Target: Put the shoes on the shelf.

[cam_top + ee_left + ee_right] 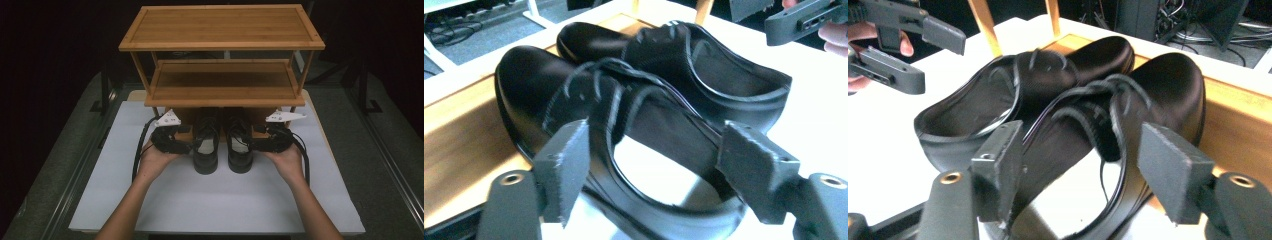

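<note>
Two black shoes (222, 145), two spread hand-held grippers (182, 145).

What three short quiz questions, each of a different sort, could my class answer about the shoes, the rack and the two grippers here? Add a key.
1. True or false: the black shoes sit on the top shelf of the wooden rack.
2. How many shoes are there?
3. The left gripper is: A) shut on a lace; B) open, with its jaws either side of a shoe's side wall; C) lying on the table.

Key:
1. False; their toes point under the rack, heels on the white table.
2. Two.
3. B; the right gripper mirrors it.
</note>
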A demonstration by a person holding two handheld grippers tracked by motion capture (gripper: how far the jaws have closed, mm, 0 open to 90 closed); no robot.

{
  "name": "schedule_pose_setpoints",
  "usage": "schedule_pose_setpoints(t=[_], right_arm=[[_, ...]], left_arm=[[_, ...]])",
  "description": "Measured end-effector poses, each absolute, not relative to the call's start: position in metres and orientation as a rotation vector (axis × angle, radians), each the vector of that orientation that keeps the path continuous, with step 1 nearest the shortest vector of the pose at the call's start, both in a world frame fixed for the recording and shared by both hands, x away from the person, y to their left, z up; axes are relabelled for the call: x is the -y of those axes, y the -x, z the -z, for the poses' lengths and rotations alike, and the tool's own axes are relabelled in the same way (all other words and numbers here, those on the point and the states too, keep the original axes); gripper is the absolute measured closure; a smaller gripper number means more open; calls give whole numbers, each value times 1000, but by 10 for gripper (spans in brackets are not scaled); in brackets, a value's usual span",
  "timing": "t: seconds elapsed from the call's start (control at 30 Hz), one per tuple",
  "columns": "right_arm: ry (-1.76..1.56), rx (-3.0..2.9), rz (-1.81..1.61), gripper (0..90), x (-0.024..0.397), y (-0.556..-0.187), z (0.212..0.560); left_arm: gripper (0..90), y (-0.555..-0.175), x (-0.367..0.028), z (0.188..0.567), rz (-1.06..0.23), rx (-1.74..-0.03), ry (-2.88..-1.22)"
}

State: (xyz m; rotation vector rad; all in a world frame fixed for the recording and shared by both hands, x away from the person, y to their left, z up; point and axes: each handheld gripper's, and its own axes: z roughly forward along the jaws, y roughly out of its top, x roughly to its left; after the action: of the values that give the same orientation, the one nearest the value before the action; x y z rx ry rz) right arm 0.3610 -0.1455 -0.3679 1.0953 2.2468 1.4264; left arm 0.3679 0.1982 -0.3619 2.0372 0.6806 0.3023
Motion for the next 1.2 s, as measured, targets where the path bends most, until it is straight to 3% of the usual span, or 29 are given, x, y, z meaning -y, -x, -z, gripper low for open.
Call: schedule_pose_setpoints(t=[0.27,0.47,0.73,1.2], right_arm=[[-1100,-2301,-1413,258,164,-336,383],[-1099,-2320,-1398,209,170,-325,409],[-1092,-2442,-1262,178,154,-332,441],[-1064,-2490,-1231,136,135,-344,456]], left_arm=[[167,-341,-214,377,-280,-694,-2050],[125,-336,-213,409,-261,-730,-2098],[93,-343,-194,437,-263,-721,-2213],[64,-352,-175,450,-297,-676,-2247]])
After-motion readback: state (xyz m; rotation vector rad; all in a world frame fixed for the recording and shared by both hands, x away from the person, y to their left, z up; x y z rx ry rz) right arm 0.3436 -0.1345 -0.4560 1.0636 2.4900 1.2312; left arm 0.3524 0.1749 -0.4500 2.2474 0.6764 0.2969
